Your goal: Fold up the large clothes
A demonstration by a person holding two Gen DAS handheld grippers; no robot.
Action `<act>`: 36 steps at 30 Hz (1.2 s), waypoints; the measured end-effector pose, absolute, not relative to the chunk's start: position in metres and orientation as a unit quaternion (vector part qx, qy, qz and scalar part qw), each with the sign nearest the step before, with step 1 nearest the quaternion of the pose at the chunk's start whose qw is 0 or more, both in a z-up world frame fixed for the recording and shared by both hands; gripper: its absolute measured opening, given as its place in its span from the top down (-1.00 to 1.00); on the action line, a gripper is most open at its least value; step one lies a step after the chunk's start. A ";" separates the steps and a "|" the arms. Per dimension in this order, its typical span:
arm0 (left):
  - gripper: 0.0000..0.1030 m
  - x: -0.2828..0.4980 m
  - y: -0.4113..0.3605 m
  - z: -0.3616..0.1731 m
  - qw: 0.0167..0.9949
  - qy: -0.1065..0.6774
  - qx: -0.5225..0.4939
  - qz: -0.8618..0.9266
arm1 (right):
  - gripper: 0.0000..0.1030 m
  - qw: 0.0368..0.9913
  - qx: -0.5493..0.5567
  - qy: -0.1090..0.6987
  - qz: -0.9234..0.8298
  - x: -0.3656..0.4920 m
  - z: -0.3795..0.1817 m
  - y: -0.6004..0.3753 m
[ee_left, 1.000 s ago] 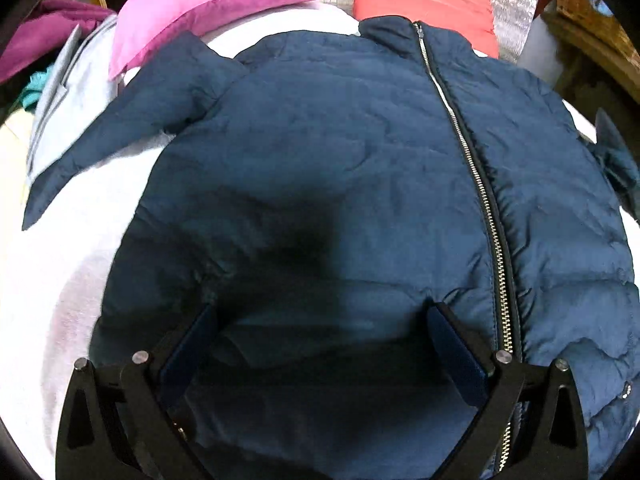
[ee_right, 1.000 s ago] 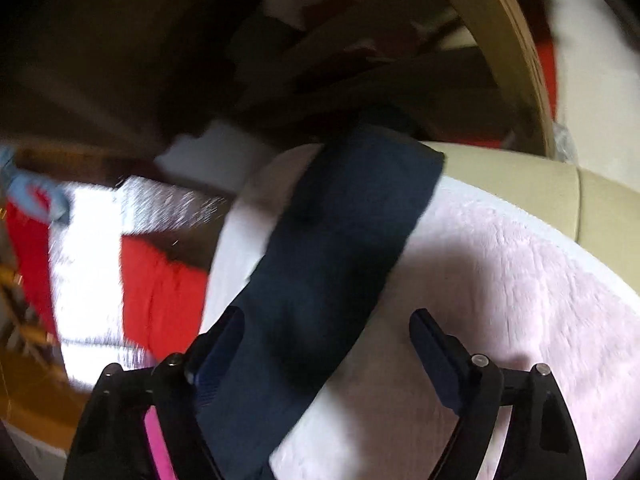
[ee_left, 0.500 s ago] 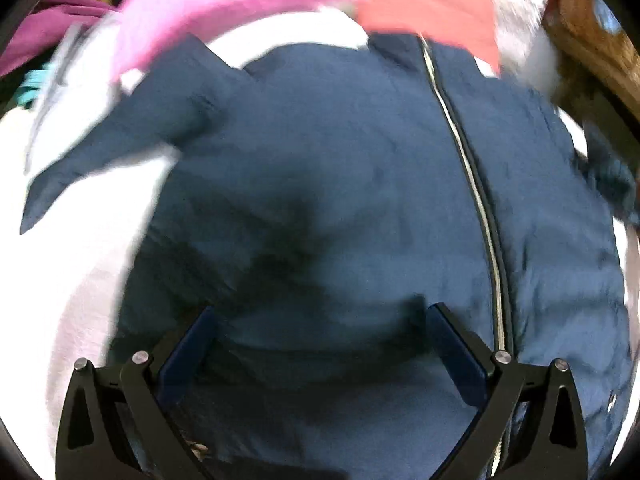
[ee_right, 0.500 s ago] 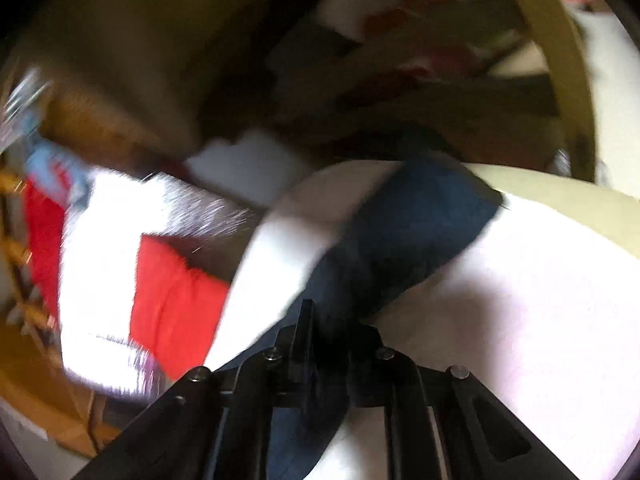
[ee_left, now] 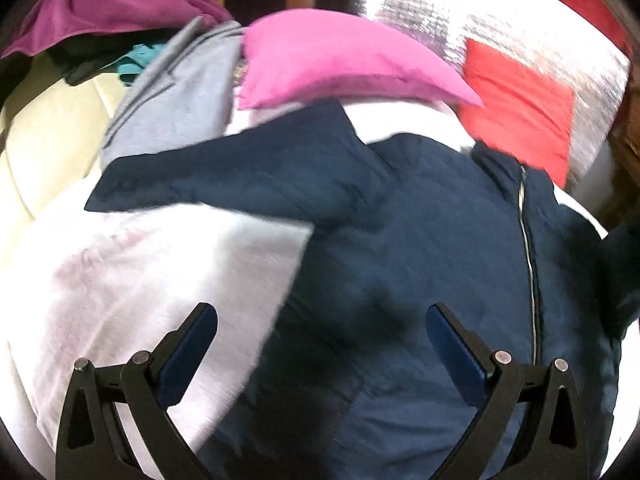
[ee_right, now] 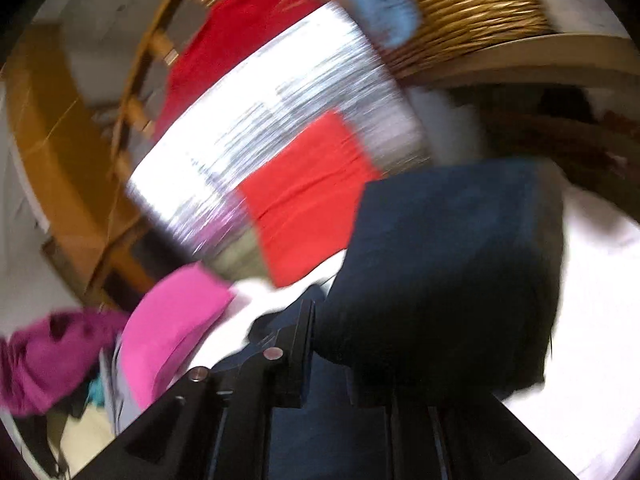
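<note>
A navy padded jacket [ee_left: 420, 264] with a silver zip lies front-up on a white fleece blanket [ee_left: 132, 280]. Its one sleeve [ee_left: 224, 176] stretches out to the left. My left gripper [ee_left: 320, 320] hovers open above the jacket's lower left edge, nothing between its fingers. In the right wrist view my right gripper [ee_right: 320, 352] is shut on the jacket's other sleeve [ee_right: 448, 264], which hangs lifted and bunched over the blanket [ee_right: 600, 320]. That view is blurred by motion.
A pink cushion [ee_left: 340, 60], a red cloth [ee_left: 516, 100] on a silvery sheet, a grey garment [ee_left: 176, 92] and a purple garment [ee_left: 108, 8] lie behind the jacket. A wicker basket [ee_right: 472, 4] and wooden furniture [ee_right: 60, 152] stand beyond.
My right gripper closed on the sleeve, then lifted and rolled, swinging its view toward the cushions. My left gripper rose and shifted left, so the blanket and left sleeve now fill its view.
</note>
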State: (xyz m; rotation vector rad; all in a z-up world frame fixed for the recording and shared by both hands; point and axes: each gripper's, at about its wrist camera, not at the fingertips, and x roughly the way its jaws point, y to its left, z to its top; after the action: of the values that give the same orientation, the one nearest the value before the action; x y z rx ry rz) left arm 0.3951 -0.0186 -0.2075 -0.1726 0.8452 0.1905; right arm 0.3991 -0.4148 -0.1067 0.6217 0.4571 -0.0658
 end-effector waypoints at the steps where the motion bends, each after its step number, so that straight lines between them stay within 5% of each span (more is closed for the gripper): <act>1: -1.00 0.395 -0.013 -0.205 0.904 0.406 -0.089 0.096 | 0.73 0.925 0.300 0.232 -0.018 0.408 -0.110 -0.393; 10: -1.00 0.392 0.045 -0.196 0.893 0.399 -0.161 0.135 | 0.61 0.887 0.313 0.333 0.067 0.470 -0.180 -0.248; 11: -1.00 0.393 0.049 -0.196 0.890 0.400 -0.169 0.138 | 0.50 0.880 0.313 0.349 0.071 0.473 -0.192 -0.238; 13: -1.00 0.395 0.058 -0.197 0.885 0.401 -0.188 0.142 | -0.12 0.861 0.320 0.387 0.084 0.483 -0.211 -0.224; 14: -1.00 0.395 0.061 -0.197 0.885 0.401 -0.194 0.139 | -0.59 0.849 0.329 0.403 0.098 0.476 -0.220 -0.222; 15: -1.00 0.395 0.063 -0.197 0.883 0.400 -0.200 0.141 | -0.73 0.835 0.340 0.418 0.114 0.477 -0.227 -0.219; 24: -1.00 0.401 0.055 -0.192 0.890 0.392 -0.200 0.118 | -0.73 0.808 0.376 0.395 0.223 0.412 -0.202 -0.268; 36: -1.00 0.387 -0.005 -0.177 0.928 0.362 -0.081 -0.023 | -0.70 0.842 0.481 0.245 -0.022 0.312 -0.204 -0.444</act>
State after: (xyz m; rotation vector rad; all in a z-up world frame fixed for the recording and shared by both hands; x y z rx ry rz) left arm 0.3871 -0.0048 -0.1767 -0.1653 0.7425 -0.0475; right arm 0.3118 -0.4444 -0.2045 1.0159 0.5181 -0.0465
